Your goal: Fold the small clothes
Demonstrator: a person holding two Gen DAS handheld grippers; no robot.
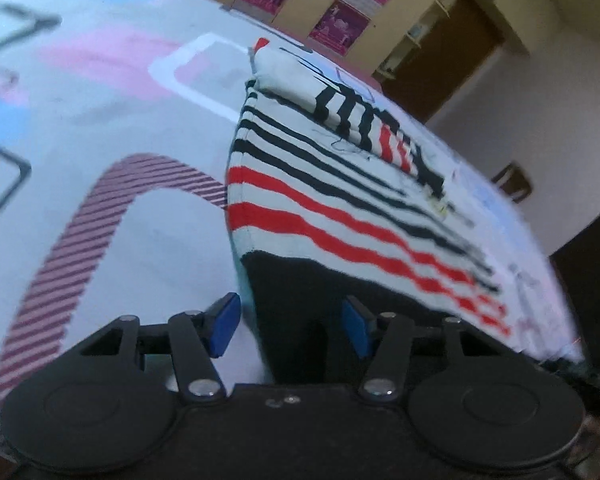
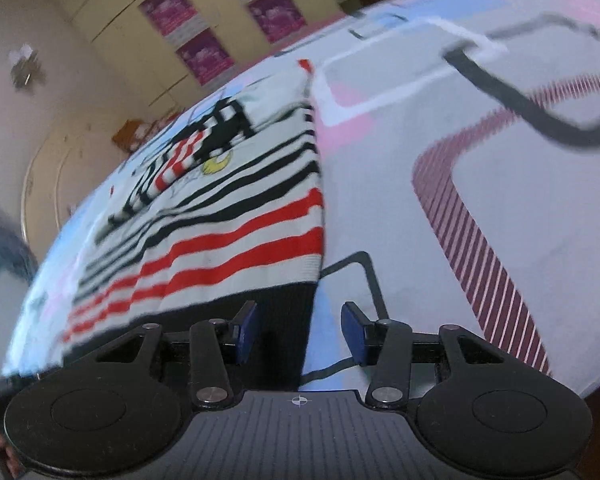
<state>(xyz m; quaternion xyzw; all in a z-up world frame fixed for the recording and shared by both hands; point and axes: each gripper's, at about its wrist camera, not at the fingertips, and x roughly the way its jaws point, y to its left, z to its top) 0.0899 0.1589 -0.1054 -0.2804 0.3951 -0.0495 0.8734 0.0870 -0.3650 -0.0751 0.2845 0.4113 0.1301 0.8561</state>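
Note:
A small white garment with red and black stripes and a black hem lies flat on a patterned sheet. One striped sleeve is folded over its top. My left gripper is open at the hem's left corner. Its left pad is off the cloth and its right pad is over the black hem, which lies between the jaws. In the right wrist view the same garment shows a yellow patch. My right gripper is open at the hem's right corner. Its left pad is over the hem and its right pad over the sheet.
The sheet carries pink and blue patches, black outlines and a maroon striped arc. Behind it stand yellow cupboards with magenta posters, a brown door and a pale wall. The sheet's edge drops off at the right.

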